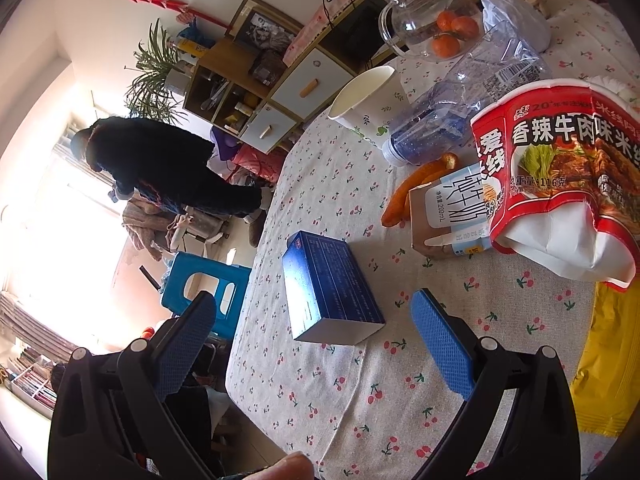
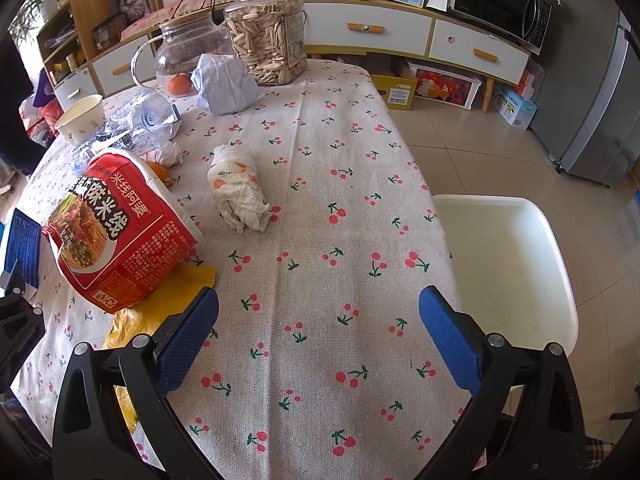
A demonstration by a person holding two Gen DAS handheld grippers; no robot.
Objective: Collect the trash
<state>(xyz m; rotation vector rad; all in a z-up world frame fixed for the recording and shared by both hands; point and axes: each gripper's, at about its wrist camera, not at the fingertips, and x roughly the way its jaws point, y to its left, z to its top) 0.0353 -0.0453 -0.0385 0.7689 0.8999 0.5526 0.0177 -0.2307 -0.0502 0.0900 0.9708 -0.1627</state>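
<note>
My left gripper (image 1: 316, 320) is open and empty, its blue pads either side of a blue box (image 1: 330, 288) lying on the cherry-print tablecloth (image 1: 460, 360). Beyond lie a red noodle cup (image 1: 560, 176), a milk carton (image 1: 448, 216), a crushed plastic bottle (image 1: 460, 108), a paper cup (image 1: 364, 100) and a yellow wrapper (image 1: 608, 360). My right gripper (image 2: 320, 328) is open and empty above bare cloth. Ahead of it lies a crumpled tissue wad (image 2: 238, 190). The noodle cup (image 2: 116, 232) and yellow wrapper (image 2: 160, 300) lie to its left, a crumpled paper ball (image 2: 224, 84) farther back.
A white bin (image 2: 508, 264) stands off the table's right edge. A glass jar of seeds (image 2: 266, 32) and a glass pitcher (image 2: 180, 52) with tangerines (image 1: 452, 32) stand at the back. A carrot (image 1: 416, 188) lies by the carton. A person (image 1: 168, 168) bends over by a blue stool (image 1: 204, 288).
</note>
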